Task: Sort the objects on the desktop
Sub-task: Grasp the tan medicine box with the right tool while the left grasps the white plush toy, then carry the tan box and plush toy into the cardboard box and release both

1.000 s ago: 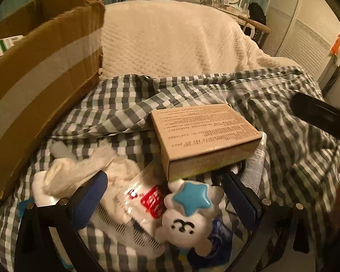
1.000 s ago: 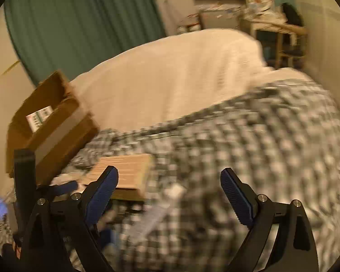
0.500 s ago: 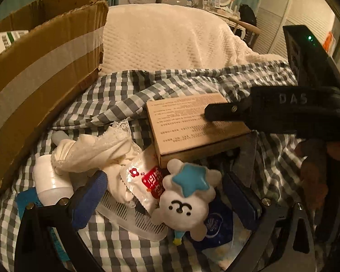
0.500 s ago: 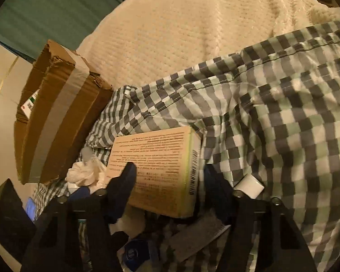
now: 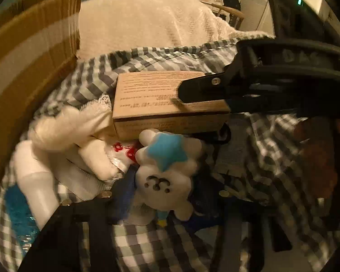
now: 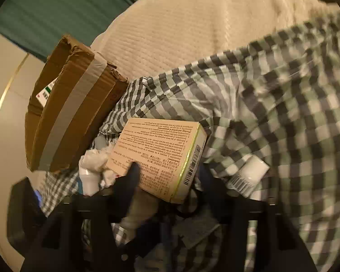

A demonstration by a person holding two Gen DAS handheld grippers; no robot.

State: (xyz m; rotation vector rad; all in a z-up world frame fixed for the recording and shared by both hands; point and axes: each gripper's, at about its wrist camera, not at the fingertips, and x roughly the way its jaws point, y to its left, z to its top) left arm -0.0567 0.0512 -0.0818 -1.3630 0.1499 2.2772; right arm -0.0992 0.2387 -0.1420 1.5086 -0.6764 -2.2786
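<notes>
We are grasping the printed box [image 6: 158,156] at mid-bed, right of the cardboard carton [image 6: 72,113].
Right tool [image 6: 167,176] is straddling it, jaws opening; left tool [image 5: 161,195] is closing around the plush toy [image 5: 165,167], seemingly not yet clenched. We are seating pads squarely before lifting.

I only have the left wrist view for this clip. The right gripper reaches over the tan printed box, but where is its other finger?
Observer: In the right wrist view, the tan printed box sits between the right gripper fingers, one over the printed top and the other beyond the barcoded side. The jaws are opening, and I cannot tell if the pads press.
Operator: Anything lying right of the box?
Observer: A white tube with a barcode, on the checked cloth.
Operator: Anything inside the cardboard carton?
Observer: Only a white label with a green mark shows on its inner wall.
</notes>
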